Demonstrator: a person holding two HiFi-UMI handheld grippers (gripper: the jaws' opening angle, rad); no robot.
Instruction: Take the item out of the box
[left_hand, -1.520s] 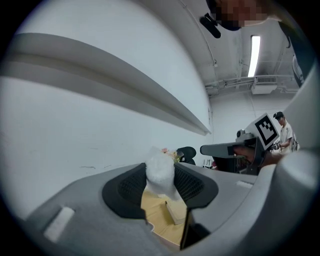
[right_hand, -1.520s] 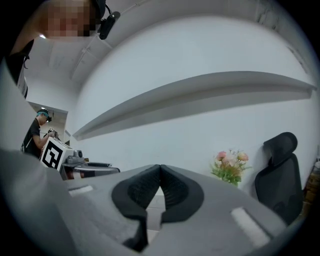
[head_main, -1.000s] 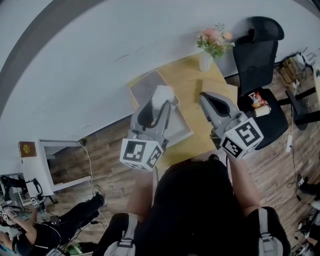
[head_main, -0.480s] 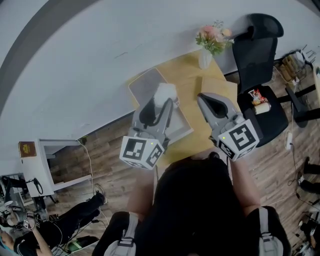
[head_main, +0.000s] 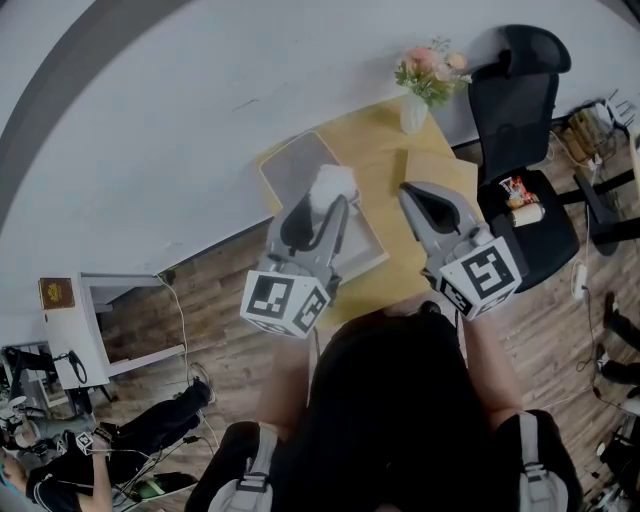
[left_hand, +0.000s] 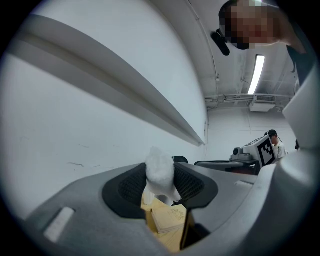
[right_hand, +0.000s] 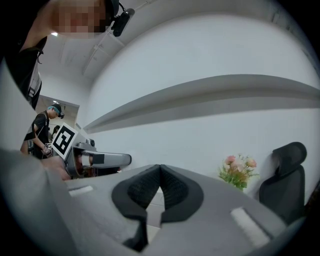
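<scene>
My left gripper (head_main: 330, 205) (left_hand: 160, 184) is shut on a white fluffy item (head_main: 331, 185) (left_hand: 159, 170), which sticks up between the dark pads. It is held in the air above the open grey box (head_main: 300, 178) on the wooden table (head_main: 385, 160). My right gripper (head_main: 422, 200) (right_hand: 160, 186) is raised beside it, to the right, over the table. Its pads meet at the tips and hold nothing.
A flat tan wooden piece (head_main: 440, 172) (left_hand: 169, 219) lies on the table's right part. A white vase of pink flowers (head_main: 425, 85) (right_hand: 237, 170) stands at the far end. A black office chair (head_main: 515, 110) with snacks on its seat is at the right. A person sits on the floor at bottom left.
Both grippers stay nearly still, with only a slight drift. The white item remains held by the left gripper above the box.
</scene>
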